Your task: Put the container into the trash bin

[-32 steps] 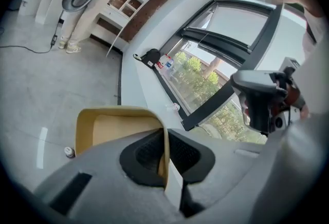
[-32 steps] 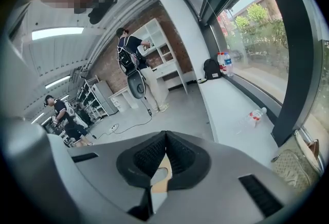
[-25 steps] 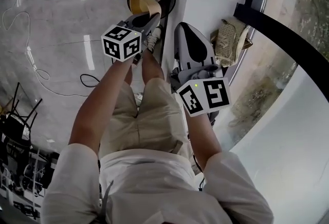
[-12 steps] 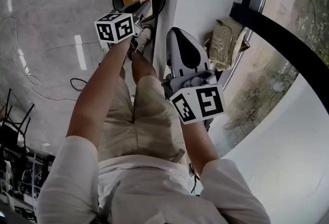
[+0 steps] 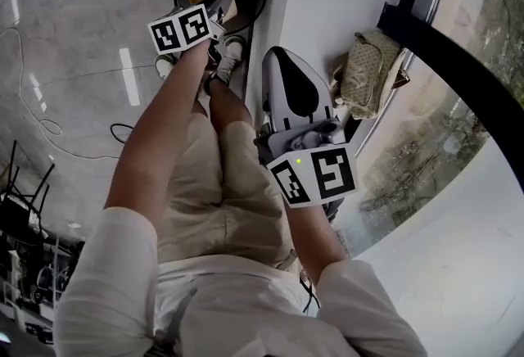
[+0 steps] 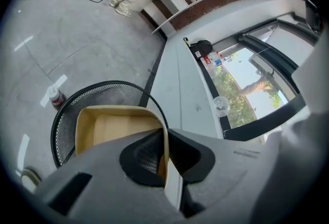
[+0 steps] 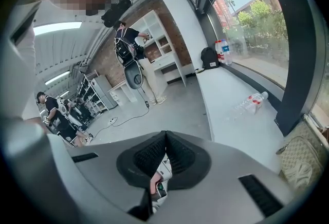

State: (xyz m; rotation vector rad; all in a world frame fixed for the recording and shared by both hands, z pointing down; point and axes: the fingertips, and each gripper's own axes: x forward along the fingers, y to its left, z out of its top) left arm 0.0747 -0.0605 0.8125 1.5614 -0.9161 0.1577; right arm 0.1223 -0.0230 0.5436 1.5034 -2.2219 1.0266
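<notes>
Above the trash bin, my left gripper holds the container, jaws clamped on one thin side wall. It looks light and slightly flexible, so a rim grip suffices. Right gripper: jaws together, empty.

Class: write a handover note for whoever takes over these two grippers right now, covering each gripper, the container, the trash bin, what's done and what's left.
Left gripper: shut on the wall of the tan container, holding it over the mouth of the black mesh trash bin on the floor.
Right gripper: shut, empty, away from the bin.
Done: container gripped and brought to the bin.
Left: open the left jaws so it drops in, then pull back.
</notes>
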